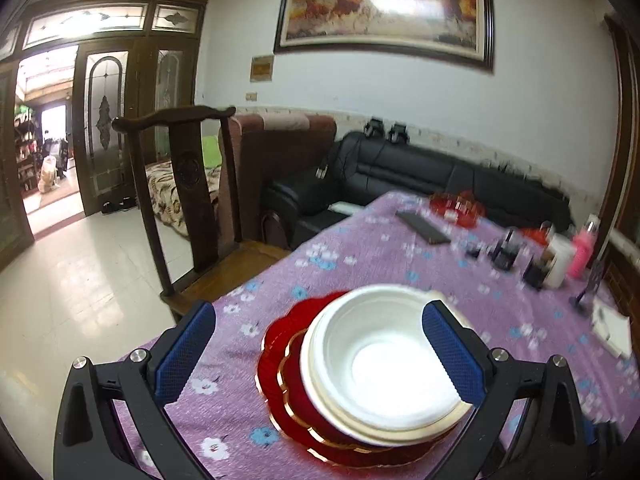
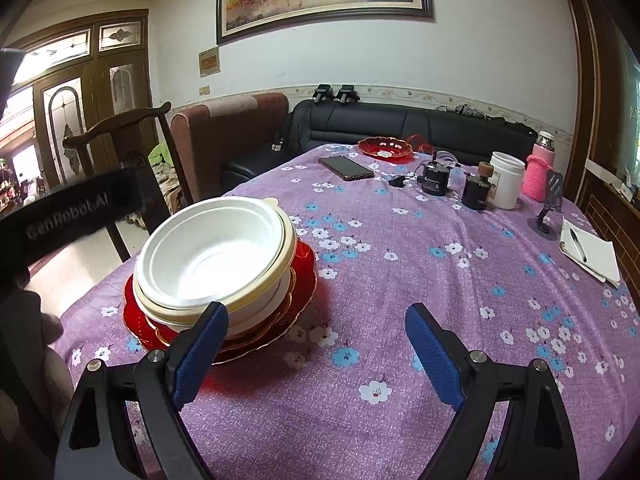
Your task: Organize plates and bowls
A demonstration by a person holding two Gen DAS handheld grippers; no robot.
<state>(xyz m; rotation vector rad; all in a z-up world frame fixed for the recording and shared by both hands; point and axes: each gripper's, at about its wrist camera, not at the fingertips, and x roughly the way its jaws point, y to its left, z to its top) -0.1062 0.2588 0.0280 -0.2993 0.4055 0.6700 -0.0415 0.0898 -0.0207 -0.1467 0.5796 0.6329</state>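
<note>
Bowls [image 1: 384, 360] on red plates [image 1: 288, 392], between left tool [image 1: 320, 356] tips

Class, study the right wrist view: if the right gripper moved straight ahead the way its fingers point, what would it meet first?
Probably only the purple tablecloth: the open right gripper points past the stacked white bowls, which sit left of its line. Depth is uncertain.

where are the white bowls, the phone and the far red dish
white bowls [image 2: 208, 256]: right wrist view, inside of top bowl
phone [image 2: 346, 168]: right wrist view, screen middle
far red dish [image 2: 384, 147]: right wrist view, dish centre
</note>
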